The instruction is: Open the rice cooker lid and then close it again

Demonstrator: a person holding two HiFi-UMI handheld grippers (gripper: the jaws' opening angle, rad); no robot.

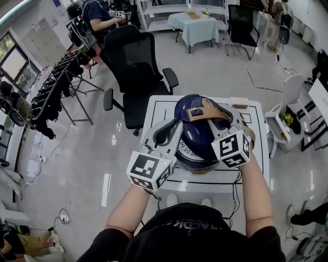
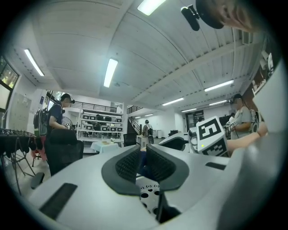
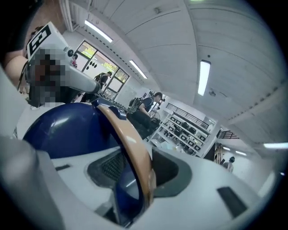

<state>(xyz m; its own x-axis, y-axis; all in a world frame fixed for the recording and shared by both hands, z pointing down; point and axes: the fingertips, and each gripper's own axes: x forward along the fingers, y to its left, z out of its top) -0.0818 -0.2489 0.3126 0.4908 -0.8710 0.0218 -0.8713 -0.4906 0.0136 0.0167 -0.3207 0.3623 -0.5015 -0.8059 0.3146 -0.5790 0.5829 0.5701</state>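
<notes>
A dark blue rice cooker (image 1: 197, 138) stands on a white table (image 1: 159, 110). Its tan carrying handle (image 1: 205, 113) arches over the domed lid, which looks down. My right gripper (image 1: 228, 123) comes in from the right, shut on that handle. In the right gripper view the tan band (image 3: 130, 148) runs between the jaws of my right gripper (image 3: 137, 173), with the blue dome (image 3: 63, 130) to the left. My left gripper (image 1: 171, 132) rests by the cooker's left side. In the left gripper view, my left gripper (image 2: 143, 164) shows its pads only a narrow slit apart, gripping nothing.
A black office chair (image 1: 136, 66) stands just beyond the table. A small pale box (image 1: 239, 102) lies at the table's far right corner. A white chair (image 1: 287, 102) is to the right, racks of dark gear (image 1: 56, 82) to the left, and a seated person (image 1: 100, 15) at the back.
</notes>
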